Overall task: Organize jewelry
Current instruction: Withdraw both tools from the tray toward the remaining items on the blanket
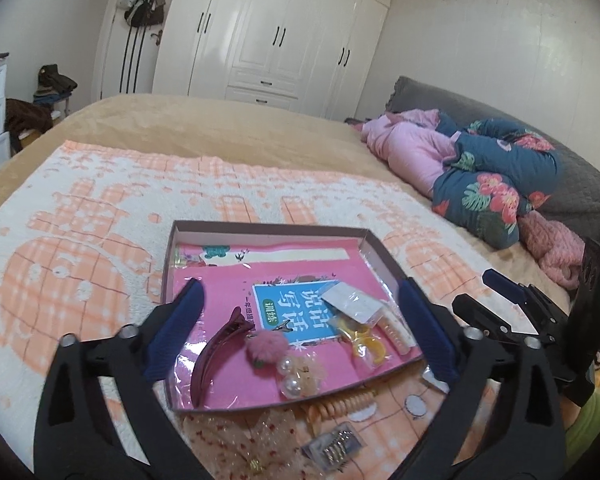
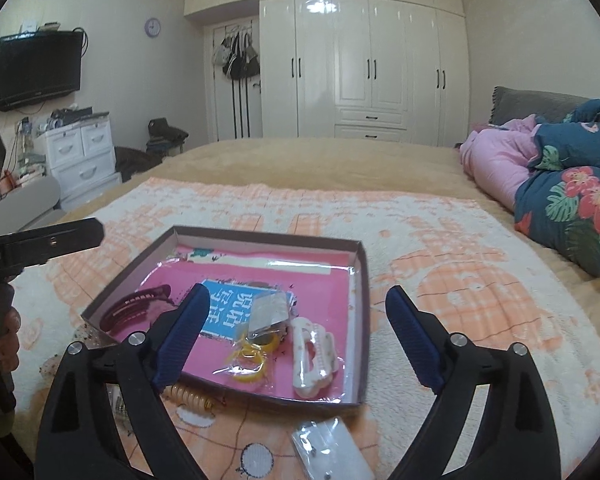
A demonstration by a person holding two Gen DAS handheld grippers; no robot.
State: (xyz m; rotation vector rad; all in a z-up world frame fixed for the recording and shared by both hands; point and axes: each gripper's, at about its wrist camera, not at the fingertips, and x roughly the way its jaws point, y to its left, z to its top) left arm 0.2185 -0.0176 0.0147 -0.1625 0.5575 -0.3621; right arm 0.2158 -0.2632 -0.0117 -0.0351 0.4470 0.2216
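A shallow cardboard tray [image 1: 268, 230] [image 2: 362, 276] with a pink liner lies on the blanket. It holds a maroon hair clip [image 1: 216, 354] [image 2: 134, 306], a pink pompom [image 1: 265, 347], pearl beads [image 1: 290, 376], a bag of yellow rings [image 1: 364, 338] [image 2: 250, 356] and a white claw clip [image 2: 314, 354]. In front of the tray lie an orange coil tie [image 1: 344, 404] [image 2: 190, 398], a gold lace bow [image 1: 236, 440], a small packet of clips [image 1: 336, 446] and a white packet [image 2: 330, 446]. My left gripper [image 1: 300, 328] is open above the tray. My right gripper [image 2: 298, 334] is open above the tray's near right part.
The tray sits on a peach and white blanket [image 1: 100, 216] [image 2: 480, 264] over a bed. Pink and floral bedding [image 1: 488, 172] [image 2: 568, 184] is piled at the right. The right gripper shows at the right in the left wrist view [image 1: 512, 300].
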